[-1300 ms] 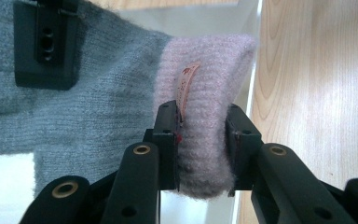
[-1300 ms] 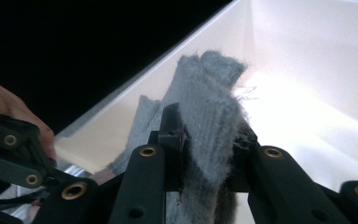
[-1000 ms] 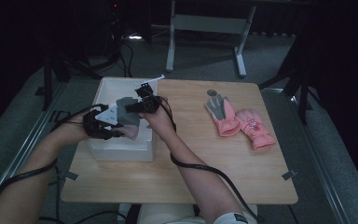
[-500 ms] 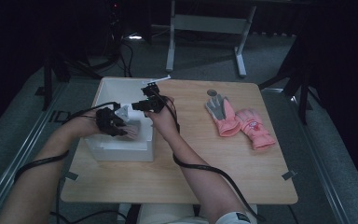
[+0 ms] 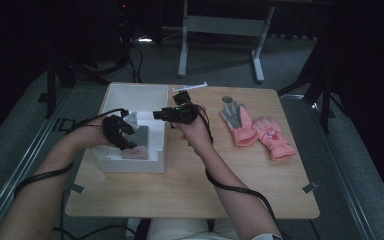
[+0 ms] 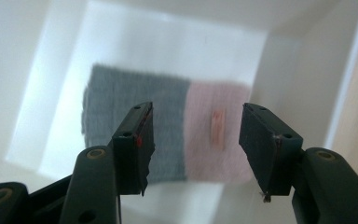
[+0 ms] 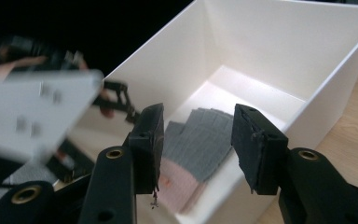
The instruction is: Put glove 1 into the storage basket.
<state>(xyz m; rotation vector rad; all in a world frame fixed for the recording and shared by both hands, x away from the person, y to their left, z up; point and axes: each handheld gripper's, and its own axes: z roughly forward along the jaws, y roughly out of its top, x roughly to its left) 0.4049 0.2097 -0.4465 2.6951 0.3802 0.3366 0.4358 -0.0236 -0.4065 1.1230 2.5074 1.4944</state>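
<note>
Each black hand-held gripper [image 5: 121,131] has blocky jaws, brass-ringed pivot screws and a trailing black cable.

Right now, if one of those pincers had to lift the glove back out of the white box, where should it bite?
Probably the pink cuff end of the glove, coming straight down from above. The glove lies flat on the floor of the white box, whose walls block any sideways approach. The left gripper already hangs over it, jaws apart with nothing between them, having just been opening.
</note>
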